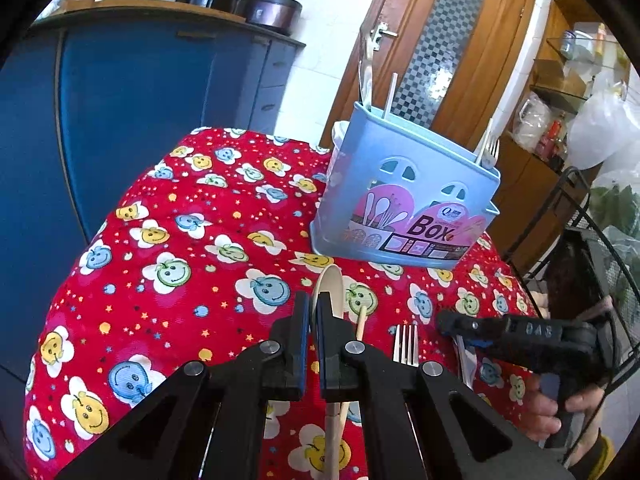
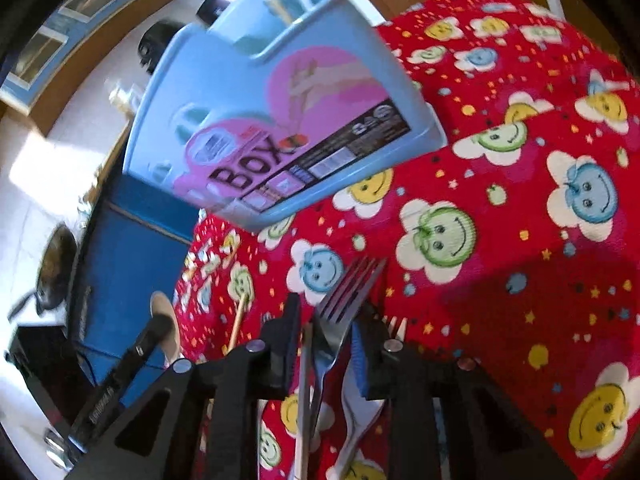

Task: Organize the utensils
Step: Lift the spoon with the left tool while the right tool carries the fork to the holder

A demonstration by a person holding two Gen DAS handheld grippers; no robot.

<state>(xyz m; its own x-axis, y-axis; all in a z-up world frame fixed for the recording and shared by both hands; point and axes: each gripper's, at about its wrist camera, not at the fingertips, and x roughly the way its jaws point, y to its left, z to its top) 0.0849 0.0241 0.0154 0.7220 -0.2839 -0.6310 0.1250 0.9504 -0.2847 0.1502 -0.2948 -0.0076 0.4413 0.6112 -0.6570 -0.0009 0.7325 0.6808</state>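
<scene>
Left wrist view faces level over tablecloth [image 1: 160, 240], right wrist view rolled, closer; both share utensil box [image 1: 404, 200]

Red smiley tablecloth [image 1: 168, 240] carries blue utensil box [image 1: 404, 200], seemingly wooden spoon [image 1: 330, 288].

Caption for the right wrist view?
Right gripper lifts a metal fork toward the blue utensil box above the red smiley tablecloth.

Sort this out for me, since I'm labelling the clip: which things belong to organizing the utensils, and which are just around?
Belongs to the job:
- blue utensil box
- wooden spoon
- metal fork between the right tongs
- wooden chopstick
- left tongs, shut

Just around:
- red smiley tablecloth
- blue cabinet
- wooden door
- black wire rack
</scene>
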